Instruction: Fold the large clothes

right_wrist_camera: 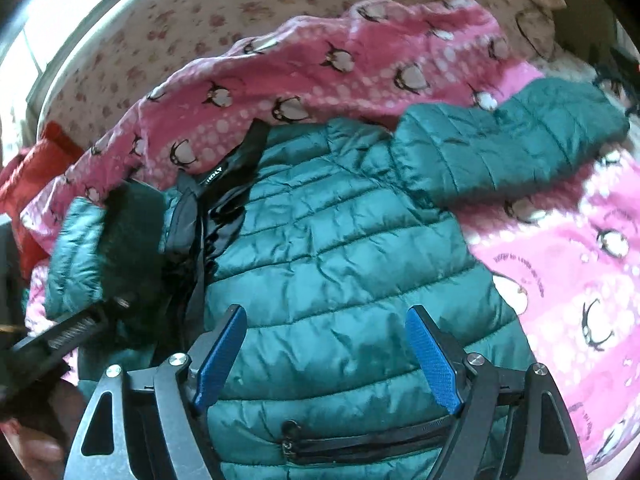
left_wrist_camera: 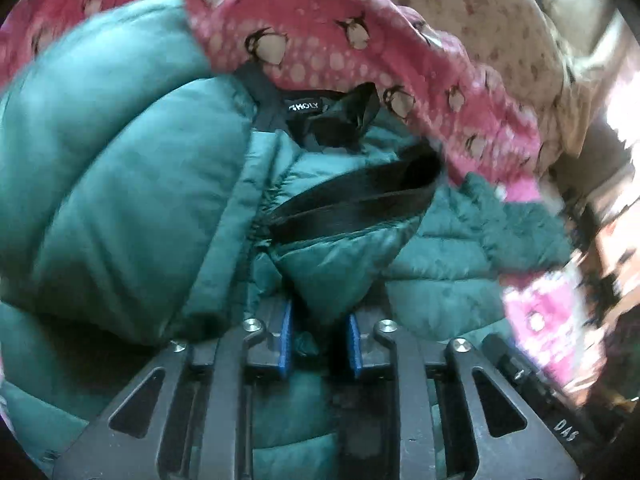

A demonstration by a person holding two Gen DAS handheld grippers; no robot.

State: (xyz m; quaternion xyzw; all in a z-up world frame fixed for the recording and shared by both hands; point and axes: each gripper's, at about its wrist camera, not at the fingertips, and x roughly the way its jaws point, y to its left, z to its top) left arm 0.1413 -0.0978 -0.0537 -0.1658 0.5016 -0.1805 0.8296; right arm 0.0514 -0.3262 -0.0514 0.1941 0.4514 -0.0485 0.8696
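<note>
Left gripper (left_wrist_camera: 318, 336): blue pads (left_wrist_camera: 285, 332) drawn narrow, pinching a fold of the teal jacket (left_wrist_camera: 120, 184) that pokes up between them. Padded fabric bulges from 9 to 11 o'clock of the gripper; black lining strap (left_wrist_camera: 360, 196) runs at 12 to 1 o'clock, and a black neck label (left_wrist_camera: 306, 107) sits beyond it at 12. Left view is motion-blurred toward 3 o'clock.

Right gripper (right_wrist_camera: 326, 356): jaws spread wide, blue pads (right_wrist_camera: 430, 360) apart, nothing between them but the jacket (right_wrist_camera: 340, 248) back below; whether they touch it I cannot tell. Zip pocket (right_wrist_camera: 360, 440) lies at 6 o'clock, between the finger bases. One sleeve (right_wrist_camera: 500, 148) reaches to 1 o'clock. At 9 o'clock the left gripper (right_wrist_camera: 52, 344) enters the right view, its tip buried in the jacket's folded-over edge.

Surface: the jacket lies on a pink penguin blanket (right_wrist_camera: 560, 280), which spreads from 10 round to 4 o'clock. Under that, a cream sheet (right_wrist_camera: 200, 12) with faded reddish blotches, at 11 to 12. A red garment (right_wrist_camera: 36, 172) bunches at 10 o'clock, at the blanket's edge. Room beyond is bright glare and blur; nothing readable.
</note>
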